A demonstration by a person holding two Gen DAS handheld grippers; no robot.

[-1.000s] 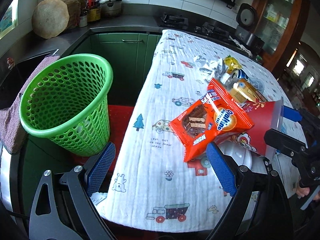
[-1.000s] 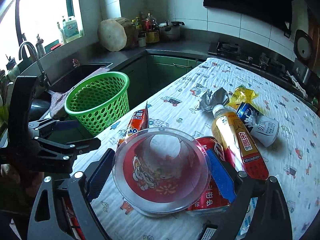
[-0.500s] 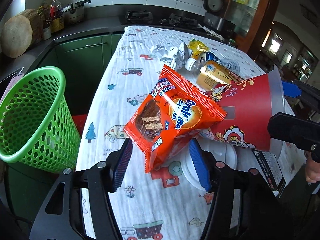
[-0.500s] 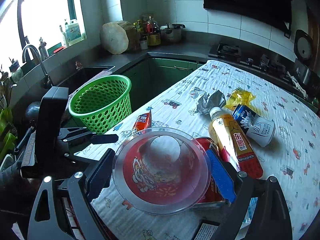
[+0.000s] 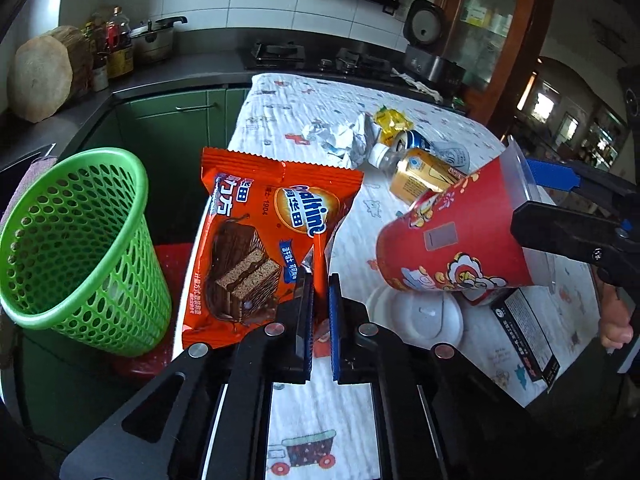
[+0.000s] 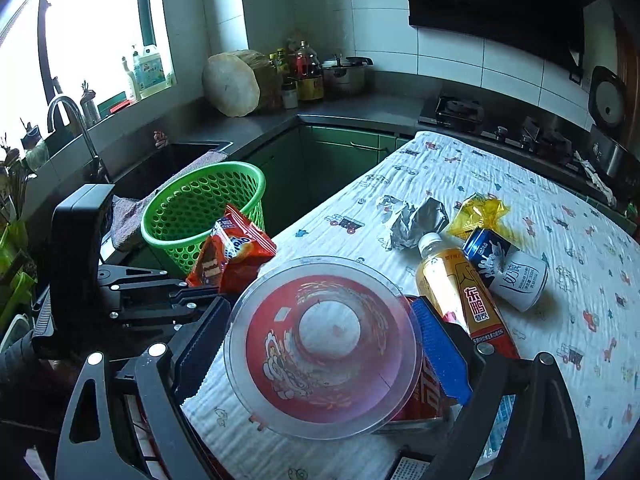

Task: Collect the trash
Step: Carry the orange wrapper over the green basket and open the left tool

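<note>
Kitchen table with the printed cloth (image 6: 460, 168) is still holding most trash. Left gripper (image 5: 319, 312) is pinching the orange foil snack packet (image 5: 264, 240); right gripper (image 6: 320, 344) is clamping the red paper cup (image 6: 328, 344). Green perforated plastic basket (image 5: 76, 236), at nine o'clock, is looking empty.

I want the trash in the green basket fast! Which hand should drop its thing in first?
Probably the left. Its gripper is shut on the orange snack packet, right beside the green basket. The right gripper holds the red cup farther away over the table.
</note>
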